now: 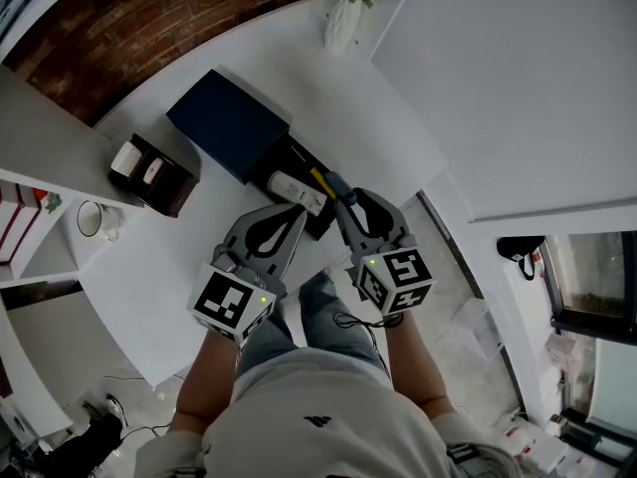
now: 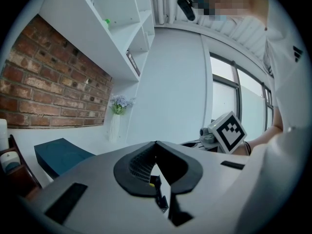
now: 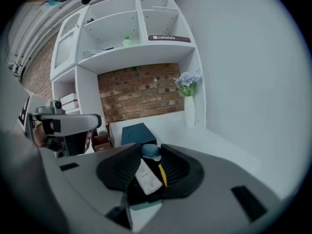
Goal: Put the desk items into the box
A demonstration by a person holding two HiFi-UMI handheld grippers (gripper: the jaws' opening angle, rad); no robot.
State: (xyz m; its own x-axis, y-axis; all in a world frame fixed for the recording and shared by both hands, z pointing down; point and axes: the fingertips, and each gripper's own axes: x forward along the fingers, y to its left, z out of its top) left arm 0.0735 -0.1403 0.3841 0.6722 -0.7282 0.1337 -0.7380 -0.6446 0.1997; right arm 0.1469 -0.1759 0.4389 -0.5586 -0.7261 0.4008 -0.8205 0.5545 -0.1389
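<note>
Fingers [image 3: 117,167] of the right gripper [image 3: 152,148] are part-way closed, pinching one small blue item [image 3: 151,151] right at their tips! That item hangs over the near right corner of the box [image 1: 289,159]; whether it touches the box, I can't tell. Left gripper [image 1: 299,213], now: its fingers [image 2: 139,162] meet at the tips, nothing between them.

Count it up. One black box, open on the white counter [image 1: 179,267], with one white remote [image 1: 299,192] and one yellow pen [image 1: 319,179] lying inside, side by side. One dark blue cover [image 1: 229,122] touching the box's far end. Off to the left, one brown holder [image 1: 154,175] and one mug [image 1: 95,219]. One vase [image 1: 343,18] at the back.

Two grippers, two forearms, stretched out side by side from the body. Both point at the box, the left almost level at its near edge, the right tipped further down.
</note>
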